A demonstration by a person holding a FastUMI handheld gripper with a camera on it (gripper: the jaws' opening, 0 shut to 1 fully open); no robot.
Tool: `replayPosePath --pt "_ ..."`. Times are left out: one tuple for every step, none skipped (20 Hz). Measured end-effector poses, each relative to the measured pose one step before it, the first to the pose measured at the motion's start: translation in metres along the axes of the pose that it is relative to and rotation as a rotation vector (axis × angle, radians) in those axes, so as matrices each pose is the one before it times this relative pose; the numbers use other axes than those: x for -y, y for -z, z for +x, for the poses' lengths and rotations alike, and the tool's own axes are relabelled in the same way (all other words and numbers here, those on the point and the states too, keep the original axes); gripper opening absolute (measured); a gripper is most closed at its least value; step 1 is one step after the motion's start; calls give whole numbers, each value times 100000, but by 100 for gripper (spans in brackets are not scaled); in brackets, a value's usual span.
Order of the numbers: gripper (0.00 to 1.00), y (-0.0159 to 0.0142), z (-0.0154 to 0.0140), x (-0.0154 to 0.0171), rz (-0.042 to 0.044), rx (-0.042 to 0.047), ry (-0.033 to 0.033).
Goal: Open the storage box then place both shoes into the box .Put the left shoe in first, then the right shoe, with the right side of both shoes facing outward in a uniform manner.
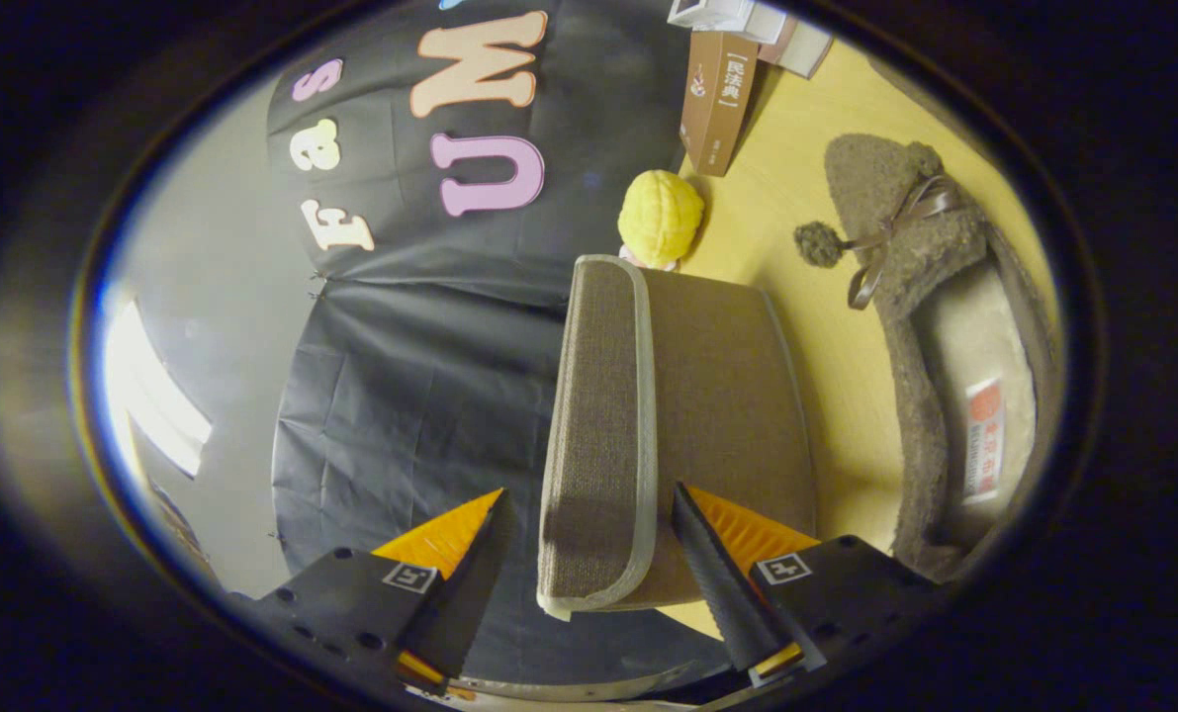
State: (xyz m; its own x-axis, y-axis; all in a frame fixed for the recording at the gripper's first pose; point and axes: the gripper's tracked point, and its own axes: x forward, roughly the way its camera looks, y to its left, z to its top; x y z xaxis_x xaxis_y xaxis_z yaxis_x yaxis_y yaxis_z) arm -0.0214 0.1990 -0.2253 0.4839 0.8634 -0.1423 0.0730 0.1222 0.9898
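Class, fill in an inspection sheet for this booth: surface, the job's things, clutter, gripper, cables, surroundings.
Surface: yellow table.
Job's things: brown fabric storage box with its lid between the fingers; one fuzzy grey shoe with a ribbon bow and pompom lies beside the box.
Clutter: yellow ball beyond the box; brown carton and white boxes farther off.
Hand-held gripper: fingers open, one each side of the lid, not pressing.
Cables: nothing seen.
Surroundings: black cloth wall.

Coarse woven-cloth storage box (717, 396) — fuzzy felt shoe (905, 257), smooth wooden table (826, 346)
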Motion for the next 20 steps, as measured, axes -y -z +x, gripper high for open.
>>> replayPosePath --pt "100 15 -148 -183 1065 -323 -1067" --pt "100 -70 -98 -249 1436 -221 -1118" --pt "98 36 -2 -486 1136 -135 -1159" --pt "96 92 210 -4 436 -52 -81" --pt "94 -61 -332 -233 70 -510 -540" --pt "92 -132 -125 -266 228 -189 -672" --pt "90 84 -180 -239 441 -250 -682" --pt "88 -17 105 -234 -32 -41 -569" --pt "86 -388 -310 -574 345 1277 -857" --pt "84 -114 30 -536 827 -65 -1319" --pt "82 252 -67 -537 236 -939 -1136" --pt "80 263 104 -348 -748 -1582 -105" --pt "78 187 350 -53 -1742 -1497 1079" --pt "78 -9 4 -108 -1712 -692 1009" --pt "78 142 -136 -430 -474 -836 -74" --pt "68 -473 -147 -24 145 761 743" --pt "58 -562 926 -504 1340 2777 -1739" --pt "49 -692 -939 -550 150 1673 -980" --pt "39 435 275 -474 -1519 -705 -24" --pt "29 584 141 -414 -1698 -2897 138"
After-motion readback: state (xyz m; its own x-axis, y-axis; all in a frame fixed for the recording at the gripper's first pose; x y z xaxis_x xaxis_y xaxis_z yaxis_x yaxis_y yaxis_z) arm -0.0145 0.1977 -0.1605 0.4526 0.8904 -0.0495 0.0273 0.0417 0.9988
